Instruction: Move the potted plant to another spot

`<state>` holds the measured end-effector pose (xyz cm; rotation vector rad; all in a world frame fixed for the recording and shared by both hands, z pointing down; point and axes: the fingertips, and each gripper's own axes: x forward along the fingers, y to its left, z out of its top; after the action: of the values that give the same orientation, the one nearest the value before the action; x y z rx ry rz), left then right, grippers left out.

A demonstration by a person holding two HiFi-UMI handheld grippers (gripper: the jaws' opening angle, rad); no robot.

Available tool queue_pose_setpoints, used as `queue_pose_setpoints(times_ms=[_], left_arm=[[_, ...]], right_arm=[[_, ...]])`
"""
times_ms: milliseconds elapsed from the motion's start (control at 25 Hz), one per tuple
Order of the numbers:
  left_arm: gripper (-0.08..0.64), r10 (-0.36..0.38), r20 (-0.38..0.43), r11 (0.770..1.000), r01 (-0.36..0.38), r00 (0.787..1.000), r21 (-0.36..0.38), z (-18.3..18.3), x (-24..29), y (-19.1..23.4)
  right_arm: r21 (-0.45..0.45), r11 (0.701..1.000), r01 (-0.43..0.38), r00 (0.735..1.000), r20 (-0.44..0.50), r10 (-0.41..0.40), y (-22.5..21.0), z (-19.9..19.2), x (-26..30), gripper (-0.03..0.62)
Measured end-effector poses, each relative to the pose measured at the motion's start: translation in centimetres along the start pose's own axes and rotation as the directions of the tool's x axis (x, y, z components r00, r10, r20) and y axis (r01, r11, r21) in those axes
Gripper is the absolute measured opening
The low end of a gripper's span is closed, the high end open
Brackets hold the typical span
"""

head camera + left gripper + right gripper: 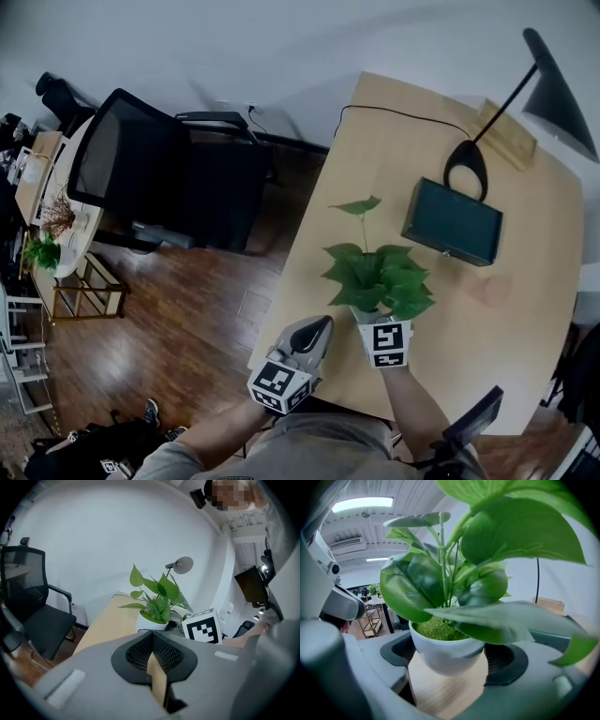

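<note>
The potted plant [375, 277], green leaves in a small white pot, is near the front of the light wood table [469, 328]. My right gripper [368, 317] reaches in from the front with its jaws wide, one pad on each side of the white pot [445, 651], shut on it. Whether the pot's base touches the wood I cannot tell. My left gripper [319, 326] hangs at the table's front left edge, shut and empty, its jaw tips meeting [152, 644]. From there the plant [157, 609] is ahead and slightly right, beside the right gripper's marker cube [202, 626].
A dark rectangular box [452, 222] lies behind the plant. A black desk lamp [469, 169] stands at the back right with its cord trailing across the table. A black office chair [169, 178] stands on the wood floor to the left.
</note>
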<state>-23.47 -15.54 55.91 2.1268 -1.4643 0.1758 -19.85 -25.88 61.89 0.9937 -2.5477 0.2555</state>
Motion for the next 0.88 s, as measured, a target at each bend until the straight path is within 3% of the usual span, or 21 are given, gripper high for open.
queue_pose_setpoints(times_ms=[320,880], left_arm=[[-0.006,0.001,-0.047,1.0,-0.002,0.999,-0.017,-1.1,2.1,1.7],[-0.006,0.036,-0.074,0.998,-0.039,0.997,-0.04,-0.8,2.5,3.3]], right_arm=[[-0.014,1.0,0.014,1.0,-0.017,-0.015,-1.7,-2.0,4.5,0.46],[-0.012,0.999,0.053,0.999,0.003,-0.053,-4.5,-0.2,8.4,0.462]])
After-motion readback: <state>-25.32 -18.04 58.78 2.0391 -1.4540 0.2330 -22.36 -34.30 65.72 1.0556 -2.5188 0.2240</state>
